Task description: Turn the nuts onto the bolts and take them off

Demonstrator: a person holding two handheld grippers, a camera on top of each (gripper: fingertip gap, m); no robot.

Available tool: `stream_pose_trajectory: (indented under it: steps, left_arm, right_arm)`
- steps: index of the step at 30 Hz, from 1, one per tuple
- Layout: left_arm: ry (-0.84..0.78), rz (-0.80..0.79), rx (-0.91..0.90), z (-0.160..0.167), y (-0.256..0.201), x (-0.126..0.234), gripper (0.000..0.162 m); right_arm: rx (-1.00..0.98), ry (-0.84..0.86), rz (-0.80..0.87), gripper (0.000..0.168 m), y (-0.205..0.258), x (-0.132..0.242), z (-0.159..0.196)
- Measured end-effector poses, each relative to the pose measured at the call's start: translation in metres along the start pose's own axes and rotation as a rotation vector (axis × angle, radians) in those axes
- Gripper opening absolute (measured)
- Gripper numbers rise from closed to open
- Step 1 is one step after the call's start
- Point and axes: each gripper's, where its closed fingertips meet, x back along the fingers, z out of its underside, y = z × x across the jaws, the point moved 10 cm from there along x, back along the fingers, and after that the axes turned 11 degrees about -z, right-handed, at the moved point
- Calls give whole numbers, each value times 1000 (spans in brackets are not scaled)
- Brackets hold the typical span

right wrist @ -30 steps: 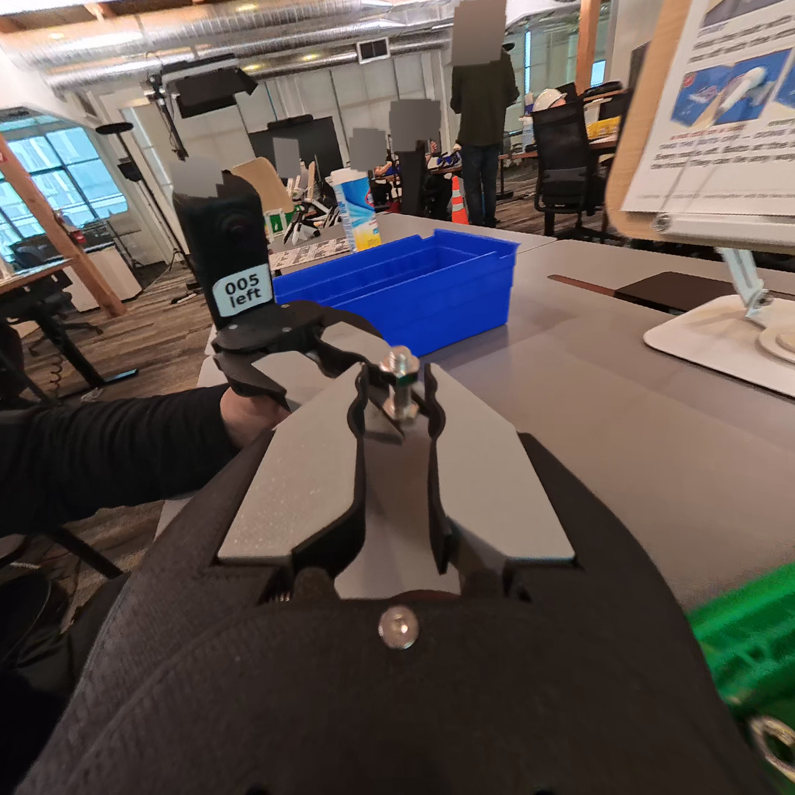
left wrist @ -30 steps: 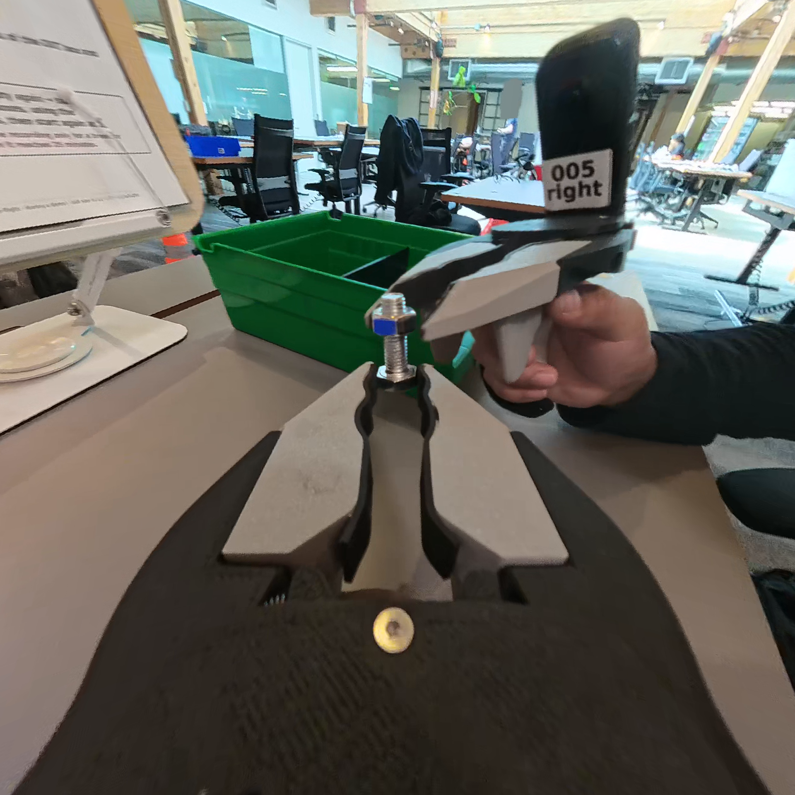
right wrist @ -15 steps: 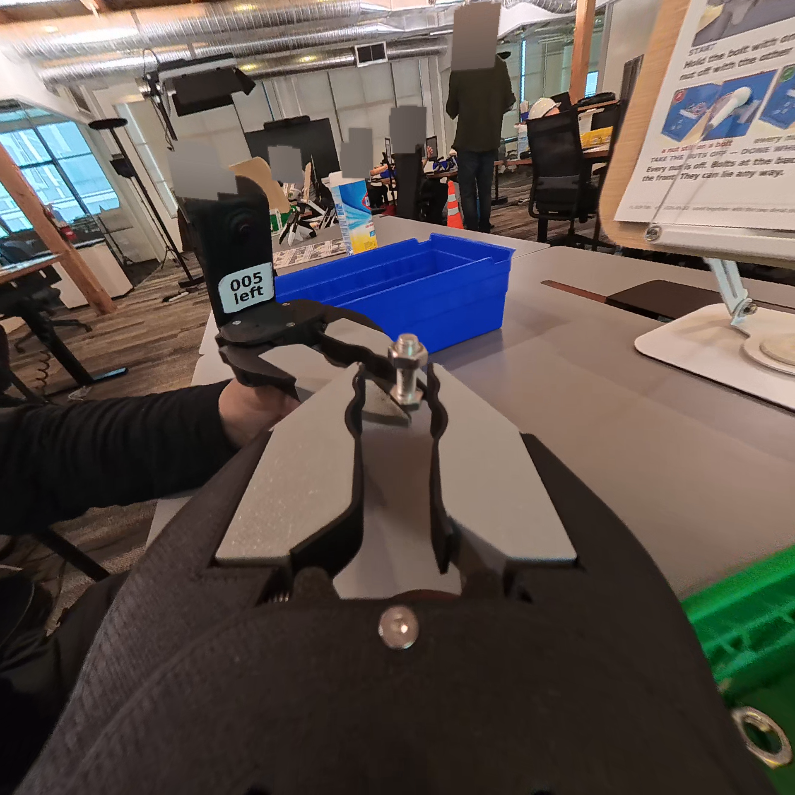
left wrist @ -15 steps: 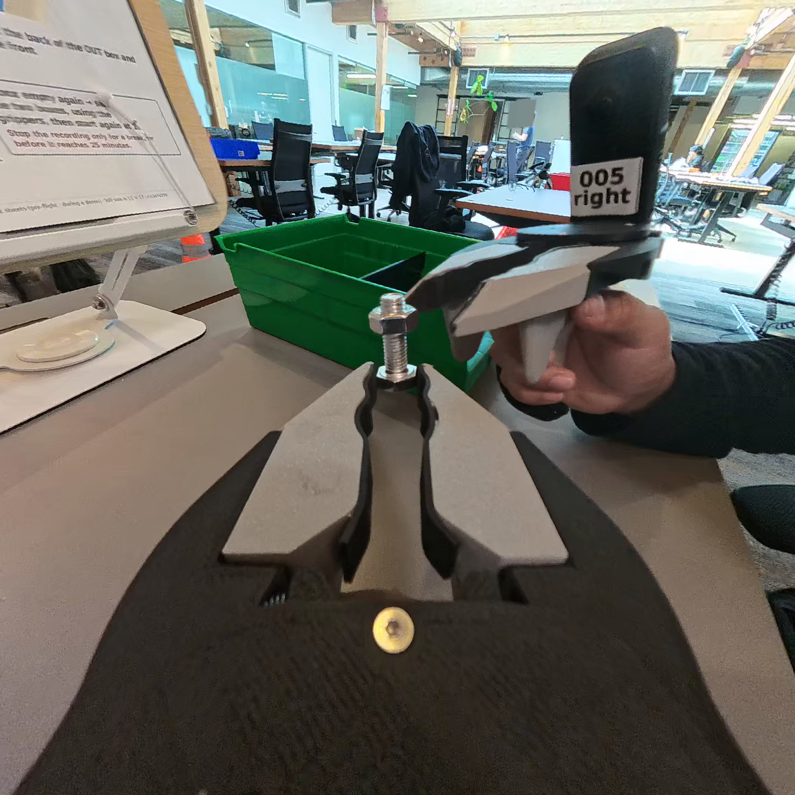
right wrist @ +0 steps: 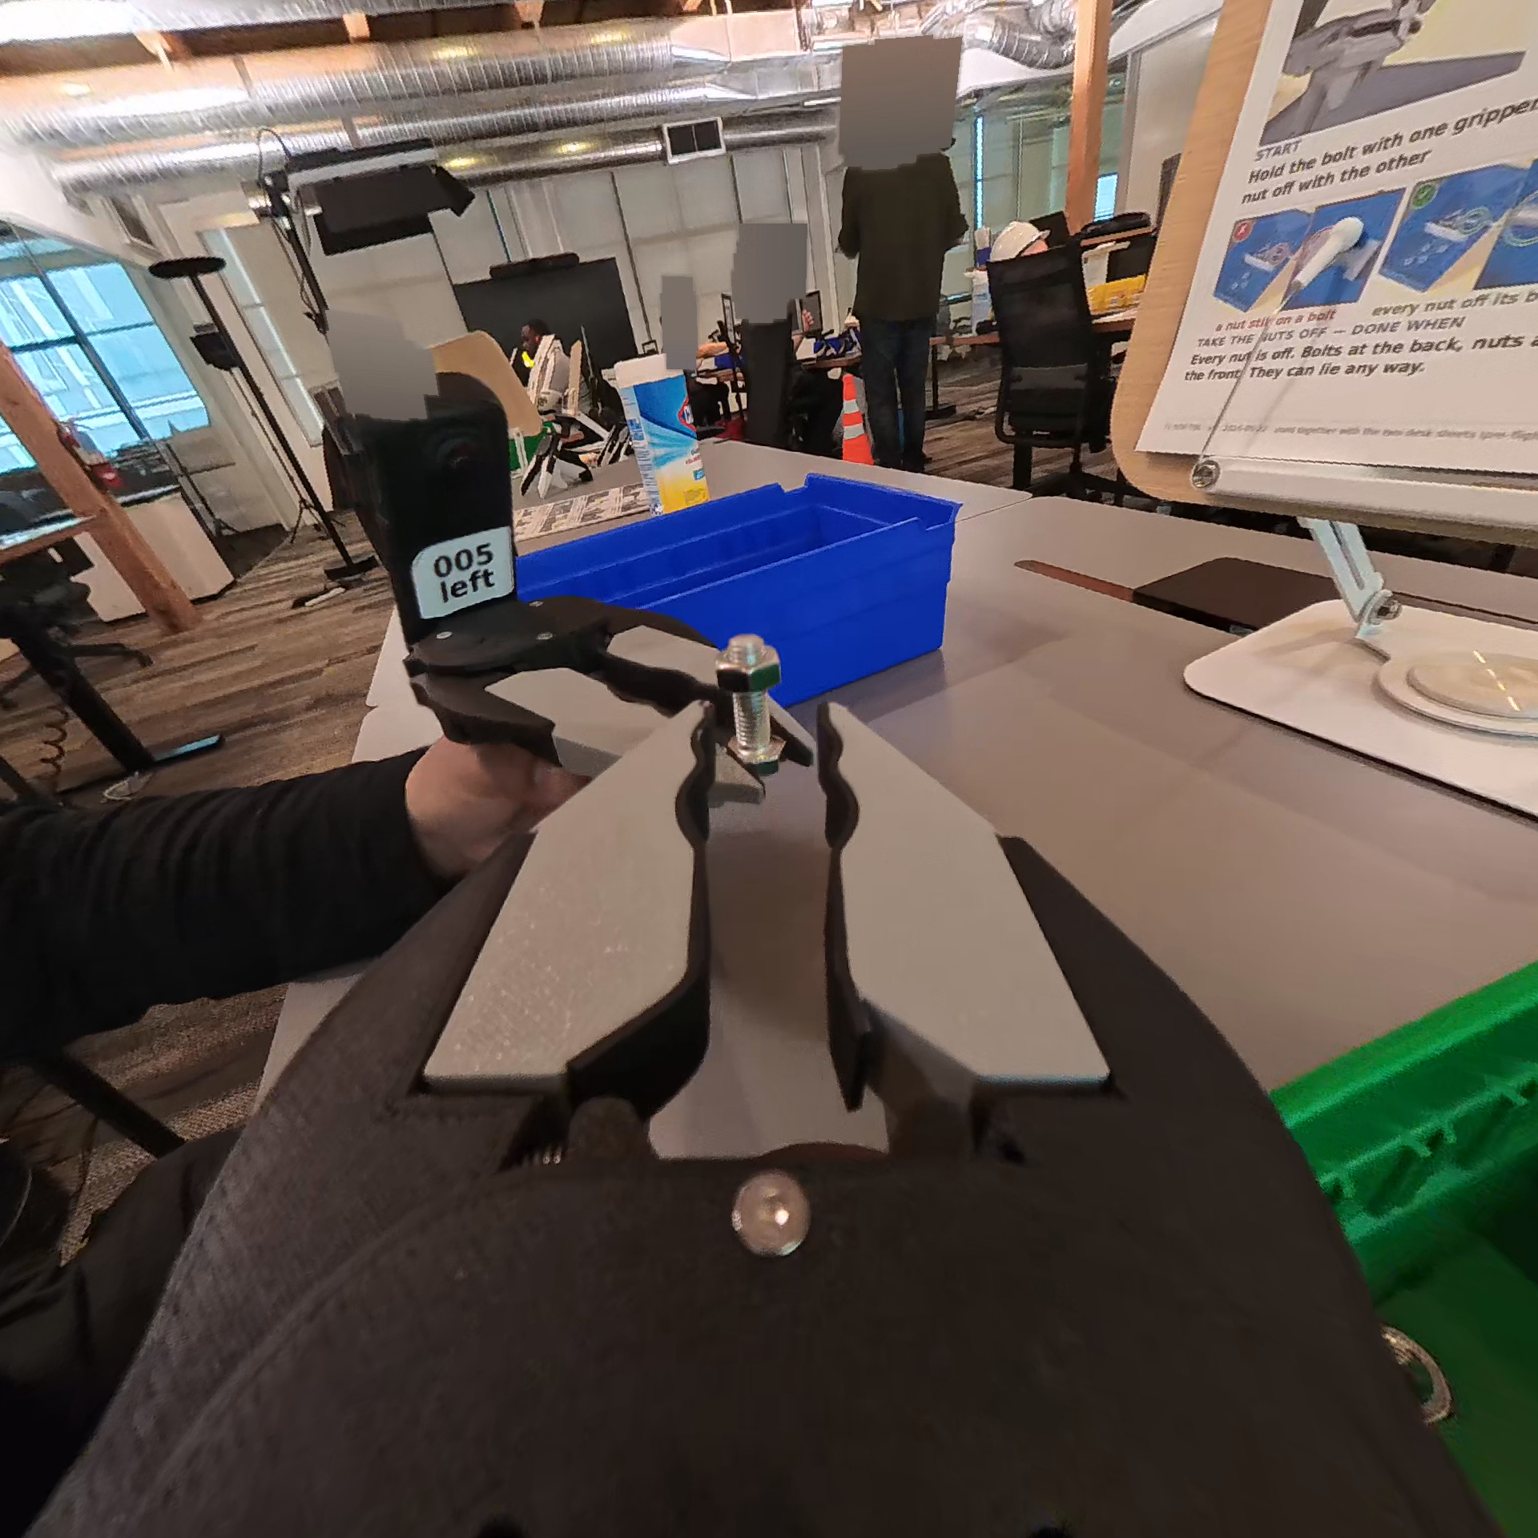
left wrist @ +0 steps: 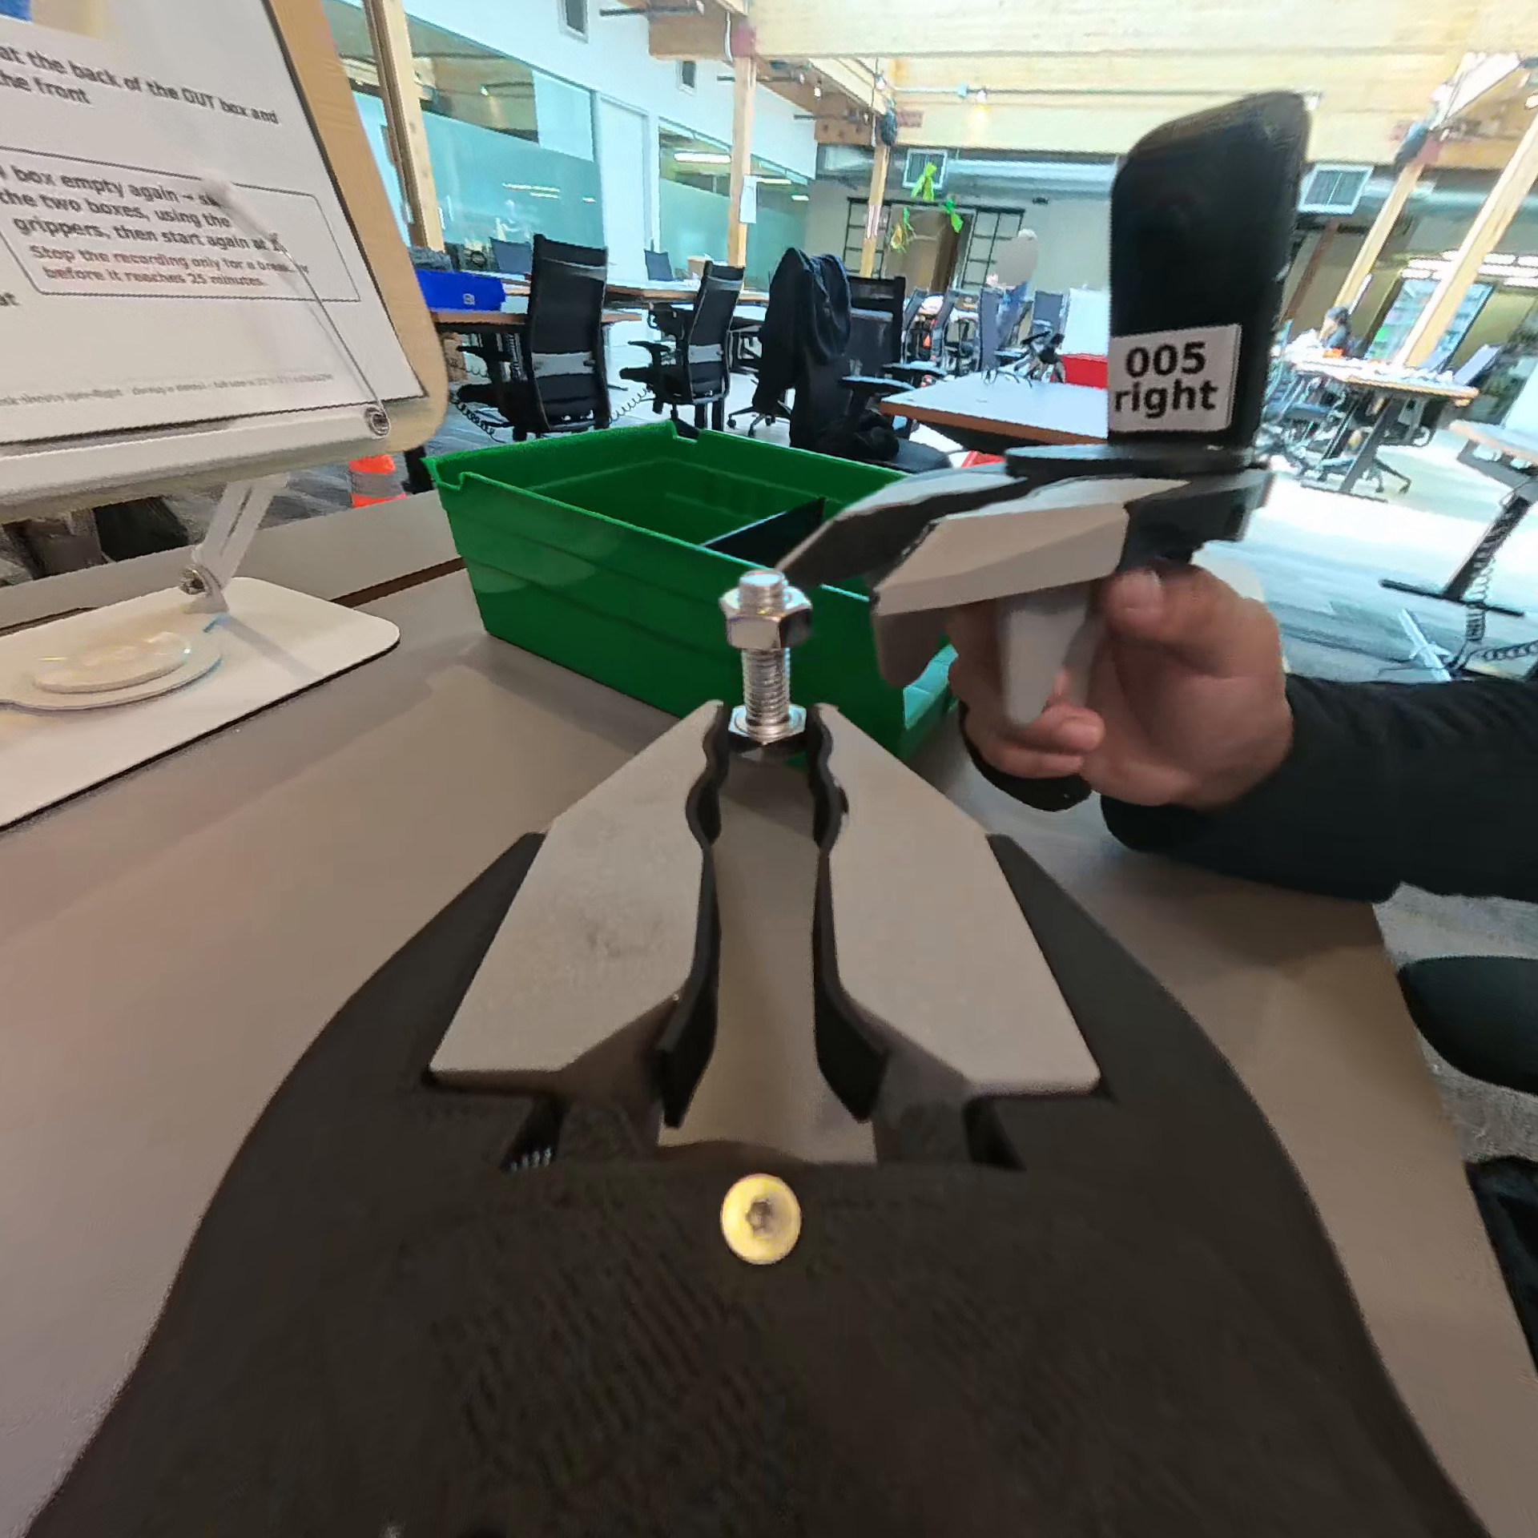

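Over the grey table: two hand-held grippers meet above the grey table (left wrist: pixel 208 874), one gripping a bolt, the other just beside it.
Left gripper: the left gripper (left wrist: pixel 764 736) has its two grey fingers closed tightly on the hexagonal head of the bolt, pinching it at the very tips.
Bolt: the bolt (left wrist: pixel 764 695) stands upright, head down between those tips, threaded shaft pointing up.
Nut: the nut (left wrist: pixel 764 617) sits near the top of the shaft, with a short length of thread showing above it and bare thread below it down to the head.
Right gripper: the right gripper (right wrist: pixel 764 732), seen in its own view, has its jaws spread; the bolt shows in the gap beyond the tips, close to the left finger, and neither finger visibly touches the nut. In the left wrist view its tips lie level with the nut, just to the nut's right.
Hand: a hand (left wrist: pixel 1165 699) in a dark sleeve holds the right gripper's handle.
Green bin: a green bin (left wrist: pixel 582 549) with a dark divider sits behind the bolt in the left wrist view.
Blue bin: a blue bin (right wrist: pixel 832 599) sits behind the bolt in the right wrist view.
Stand: a white stand (left wrist: pixel 166 632) holds a printed sheet beside the green bin.
Background: an open office with desks and black chairs, well apart from the table.
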Motion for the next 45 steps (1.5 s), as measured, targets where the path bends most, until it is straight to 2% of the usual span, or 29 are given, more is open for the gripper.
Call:
stream_pose_trajectory:
  steps: [8,12,16,19,25,33,41,45]
  left_arm:
    - [43,113,-90,5,-28,-10,16]
    - [51,77,-93,6,-22,-9,15]
    - [50,17,-43,4,-6,-4,15]
    - [42,17,-35,3,-5,-3,15]
    - [55,140,-46,6,-27,-11,15]
    - [45,37,-25,3,-6,-4,15]
    - [50,104,-87,5,-26,-10,15]
    - [66,85,-98,7,-24,-11,15]
  right_arm:
    - [12,44,-56,25,13,-24,11]
    - [28,28,-7,28,6,-11,4]
    - [27,-7,4,24,2,1,-3]
    - [29,28,-27,19,5,-4,0]
    - [-6,60,-80,29,12,-25,10]
    - [47,19,5,21,2,1,-4]
    - [46,62,-62,24,16,-24,7]
    - [68,78,-10,25,11,-18,6]
